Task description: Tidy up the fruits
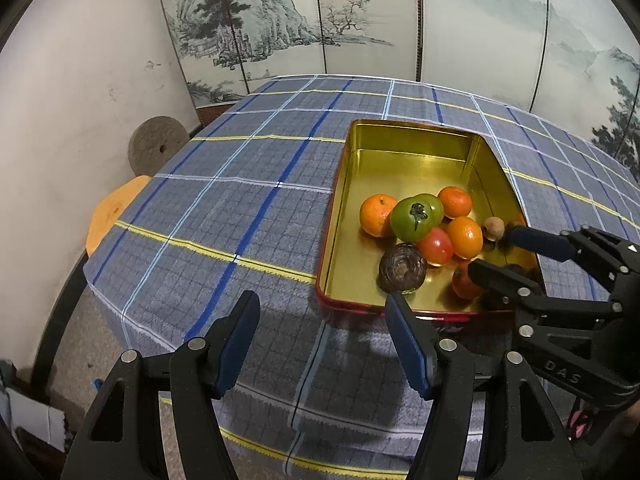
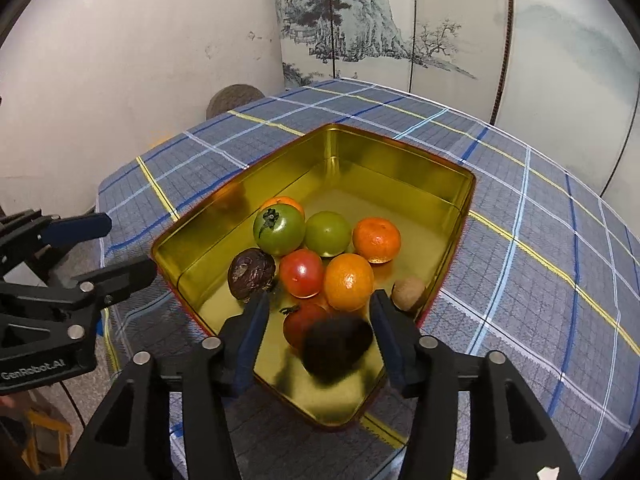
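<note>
A gold tin [image 1: 416, 126] [image 2: 392, 148] on the checked tablecloth holds several fruits: oranges [image 2: 376, 240], a green tomato [image 1: 416, 218] [image 2: 279, 228], a red tomato [image 2: 301, 272], a wrinkled dark fruit [image 1: 402, 268] [image 2: 251, 274] and a small brown one [image 2: 408, 294]. My right gripper [image 2: 320, 316] [image 1: 494, 251] hangs open over the tin's near corner. A blurred dark fruit [image 2: 336, 346] sits between its fingers without being pressed, above a red fruit [image 2: 300, 320]. My left gripper [image 1: 322, 300] [image 2: 128, 246] is open and empty over the cloth, left of the tin.
The table's left edge drops off near an orange stool [image 1: 116, 208] and a round stone disc [image 1: 154, 146] by the white wall. A painted folding screen [image 1: 304, 20] stands behind the table. Bare cloth [image 1: 240, 184] lies left of the tin and beyond it.
</note>
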The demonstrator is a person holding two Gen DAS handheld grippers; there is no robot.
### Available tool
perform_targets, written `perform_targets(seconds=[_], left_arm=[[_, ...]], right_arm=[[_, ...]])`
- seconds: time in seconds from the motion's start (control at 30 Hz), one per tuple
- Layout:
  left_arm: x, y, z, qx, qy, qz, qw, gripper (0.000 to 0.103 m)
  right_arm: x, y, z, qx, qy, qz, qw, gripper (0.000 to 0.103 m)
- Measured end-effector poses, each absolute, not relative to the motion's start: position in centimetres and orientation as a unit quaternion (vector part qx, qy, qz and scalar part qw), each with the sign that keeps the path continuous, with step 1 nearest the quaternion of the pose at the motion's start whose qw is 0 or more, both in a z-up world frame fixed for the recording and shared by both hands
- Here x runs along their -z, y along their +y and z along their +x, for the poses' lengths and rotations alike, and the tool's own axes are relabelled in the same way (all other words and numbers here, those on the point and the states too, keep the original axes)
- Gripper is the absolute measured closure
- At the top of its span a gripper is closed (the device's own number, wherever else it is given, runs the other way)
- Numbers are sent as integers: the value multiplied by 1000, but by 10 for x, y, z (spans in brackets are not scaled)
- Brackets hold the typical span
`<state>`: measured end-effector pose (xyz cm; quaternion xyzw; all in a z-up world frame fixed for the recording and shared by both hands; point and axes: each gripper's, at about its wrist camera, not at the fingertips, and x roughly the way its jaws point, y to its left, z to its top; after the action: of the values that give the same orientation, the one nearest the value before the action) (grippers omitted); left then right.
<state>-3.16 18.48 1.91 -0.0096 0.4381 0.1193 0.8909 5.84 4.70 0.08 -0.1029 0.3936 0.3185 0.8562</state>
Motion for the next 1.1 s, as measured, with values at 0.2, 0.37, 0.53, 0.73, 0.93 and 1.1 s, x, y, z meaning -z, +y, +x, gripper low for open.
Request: perform_targets(seconds=[0.2,0.37,0.53,0.73,0.93,1.1], left_arm=[[-23,178,-37,-119,432,-5,894,37],[-25,172,-42,-116,429,-1,896,37],[-28,166,-45,-113,427,1,897,37],[-29,161,-46,-109,425,5,899,37],[-29,157,-45,-107,424,9,899,37],[-27,156,-44,-108,425,8,899,37]], right_arm=[[-14,36,46,-308,384,-97,865,23],[-17,30,38,-295,388,-98,868,8],[-13,23,33,-273,396,-102,871,4],[-10,17,30,-260,402,-101,872,4],[-9,17,29,-253,404,-106,873,3],[-6,18,29,-252,407,-112,871,2]])
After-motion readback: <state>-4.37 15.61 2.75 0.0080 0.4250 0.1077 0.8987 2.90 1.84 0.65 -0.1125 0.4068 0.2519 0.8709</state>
